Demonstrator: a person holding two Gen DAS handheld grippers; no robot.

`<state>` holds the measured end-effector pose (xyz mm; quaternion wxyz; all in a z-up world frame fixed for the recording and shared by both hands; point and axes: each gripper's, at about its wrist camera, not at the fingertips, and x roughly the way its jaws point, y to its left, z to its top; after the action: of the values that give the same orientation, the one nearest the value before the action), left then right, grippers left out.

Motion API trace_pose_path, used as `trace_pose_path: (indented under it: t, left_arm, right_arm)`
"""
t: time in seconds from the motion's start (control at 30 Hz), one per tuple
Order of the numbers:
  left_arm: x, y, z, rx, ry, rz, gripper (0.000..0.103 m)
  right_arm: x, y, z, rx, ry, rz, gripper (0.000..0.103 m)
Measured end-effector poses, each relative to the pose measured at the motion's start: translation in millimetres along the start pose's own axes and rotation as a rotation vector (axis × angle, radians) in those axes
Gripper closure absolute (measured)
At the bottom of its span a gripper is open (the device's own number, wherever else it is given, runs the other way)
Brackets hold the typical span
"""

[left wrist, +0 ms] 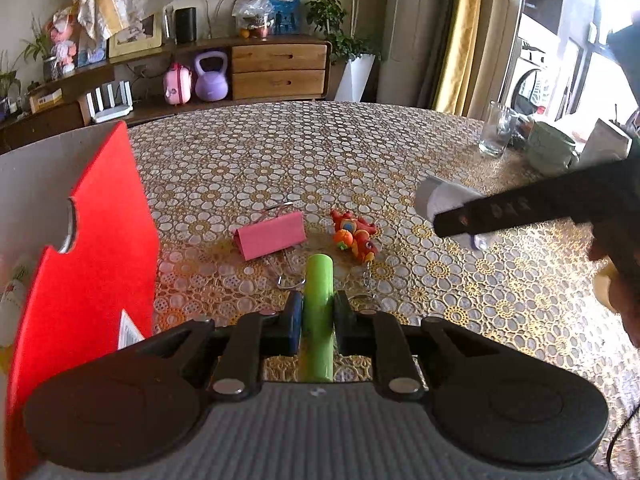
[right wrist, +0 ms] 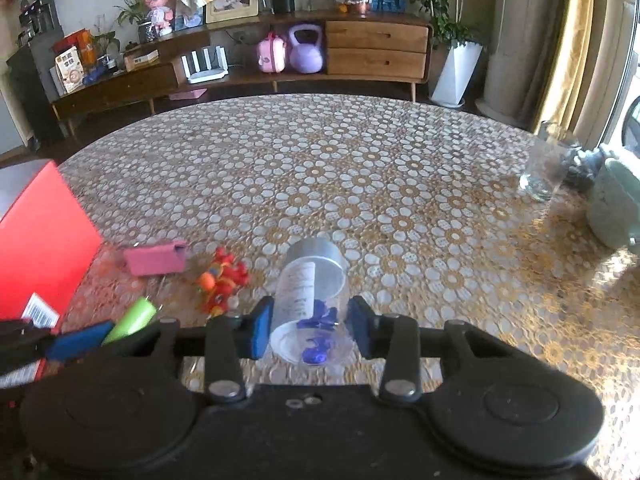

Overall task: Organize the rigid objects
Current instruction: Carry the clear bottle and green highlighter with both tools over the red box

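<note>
Your table (left wrist: 320, 152) spreads ahead of both grippers, round and covered in a lace-patterned cloth of white and gold flowers. To the left of your left gripper (left wrist: 318, 314) stands the red box (left wrist: 92, 248), a flat-sided carton with a half-round cut-out in its wall; its inside is hidden from both views.

Ahead of your right gripper (right wrist: 310, 320), far off to the right, a pale green mug (right wrist: 612, 208) sits beside an empty clear glass (right wrist: 546, 168).

Your right gripper holds the clear plastic jar (right wrist: 312, 300) between its blue pads (right wrist: 262, 330). The jar is a smooth cylinder with a grey cap pointing away from you and a white label on its side; small blue pieces lie loose inside near the bottom. The left pad presses the wall, the right one looks just on it, though the blur makes that hard to confirm. The jaws stand at a middling width.

Just beyond your left gripper's tips lie a pink rectangular case (left wrist: 272, 235) and, to its right, a red and orange toy keychain (left wrist: 356, 238), lumpy and glossy, with a metal ring.

Your left gripper is clamped narrow on the green tube (left wrist: 318, 316), a smooth matte cylinder that runs straight forward between the pads and sticks out past them.
</note>
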<state>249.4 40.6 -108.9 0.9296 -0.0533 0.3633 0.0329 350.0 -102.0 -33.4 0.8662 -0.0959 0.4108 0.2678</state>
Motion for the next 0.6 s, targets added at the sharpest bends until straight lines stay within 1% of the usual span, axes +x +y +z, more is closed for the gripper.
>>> trace_pose_path:
  t: [0.27, 0.43, 0.6]
  left_arm:
    - [-32, 0, 7, -0.026, -0.023, -0.020, 0.087]
    - [-56, -1, 11, -0.027, -0.040, -0.033, 0.087]
    - [-82, 6, 14, -0.044, -0.061, -0.043, 0.087]
  right_arm:
    - [-53, 12, -14, -0.029, -0.027, 0.028, 0.064]
    - [-88, 25, -14, -0.036, -0.051, 0.044, 0.064]
    - [-120, 41, -15, -0.050, -0.090, 0.065, 0.064]
